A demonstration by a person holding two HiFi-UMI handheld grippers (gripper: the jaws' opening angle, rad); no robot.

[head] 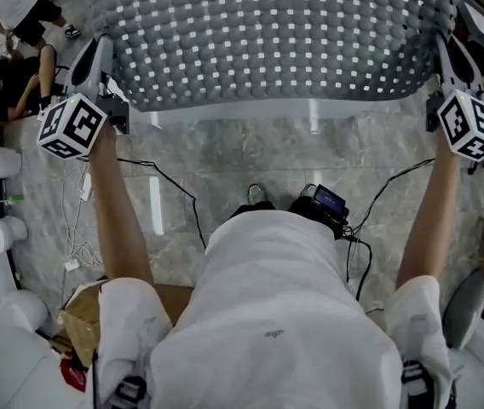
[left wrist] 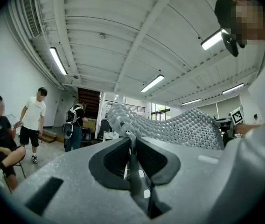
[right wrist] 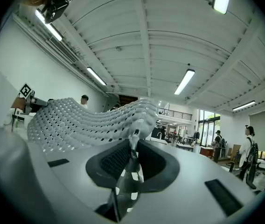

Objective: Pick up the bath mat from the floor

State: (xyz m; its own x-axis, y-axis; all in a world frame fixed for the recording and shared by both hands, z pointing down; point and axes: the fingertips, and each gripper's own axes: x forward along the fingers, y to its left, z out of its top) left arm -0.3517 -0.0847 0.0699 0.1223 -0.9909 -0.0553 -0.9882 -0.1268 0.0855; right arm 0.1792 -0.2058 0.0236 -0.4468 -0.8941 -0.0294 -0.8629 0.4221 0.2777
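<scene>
Left tool point(head: 104, 58): jaws closed on the near left corner of the bath mat point(head: 267, 32), a thin fold of the perforated grey material pinched between the pads.

Right tool point(head: 448, 58): jaws likewise clamped on the mat's near right corner, with a strip of the mat hanging down through the gap.

The mat is held up off the grey marble floor point(head: 250, 152) and spans from one tool to the other, sagging slightly between them and extending forward beyond both tools. Black cables point(head: 182, 194) lie on the floor below the tools.
</scene>
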